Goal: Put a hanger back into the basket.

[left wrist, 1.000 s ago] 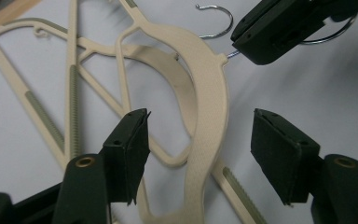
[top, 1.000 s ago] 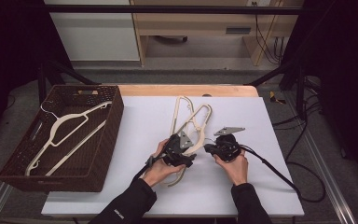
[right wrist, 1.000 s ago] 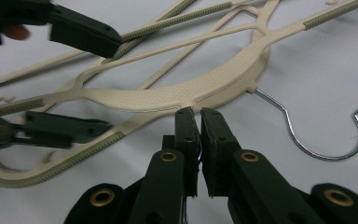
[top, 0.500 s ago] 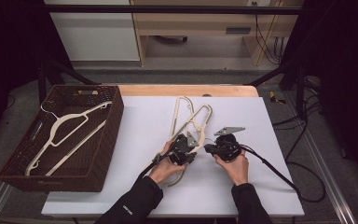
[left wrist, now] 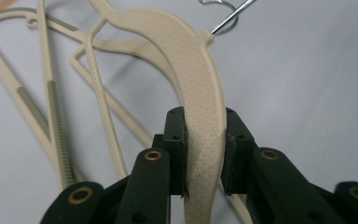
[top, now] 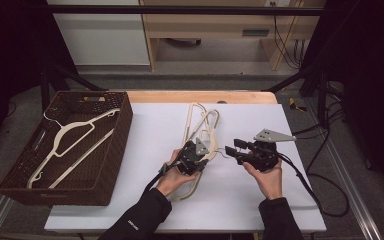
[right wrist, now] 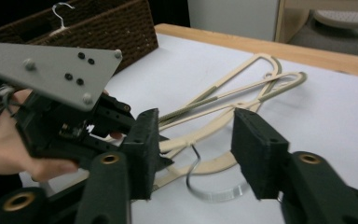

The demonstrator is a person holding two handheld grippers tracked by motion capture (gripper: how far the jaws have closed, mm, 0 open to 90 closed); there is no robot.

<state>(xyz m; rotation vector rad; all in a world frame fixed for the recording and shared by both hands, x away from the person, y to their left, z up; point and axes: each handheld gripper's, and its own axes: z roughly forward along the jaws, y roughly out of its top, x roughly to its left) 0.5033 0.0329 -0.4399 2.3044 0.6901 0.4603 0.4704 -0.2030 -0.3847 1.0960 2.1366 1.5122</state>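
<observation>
the left gripper [left wrist: 205, 154] pinches the shoulder of a cream hanger [left wrist: 196, 79] on the white table [top: 145, 135]; the right gripper [right wrist: 193, 154] is spread around its metal hook [right wrist: 193, 175].

Fixed camera looks down over the table [top: 240, 200]; both gripper cameras sit close — sharing the cream hanger [left wrist: 200, 93].

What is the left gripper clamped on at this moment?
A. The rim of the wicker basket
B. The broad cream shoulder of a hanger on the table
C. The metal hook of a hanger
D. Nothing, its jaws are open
B. In the left gripper view the left gripper has both jaws pressed against the textured cream shoulder of the hanger; its metal hook lies beyond, free.
</observation>
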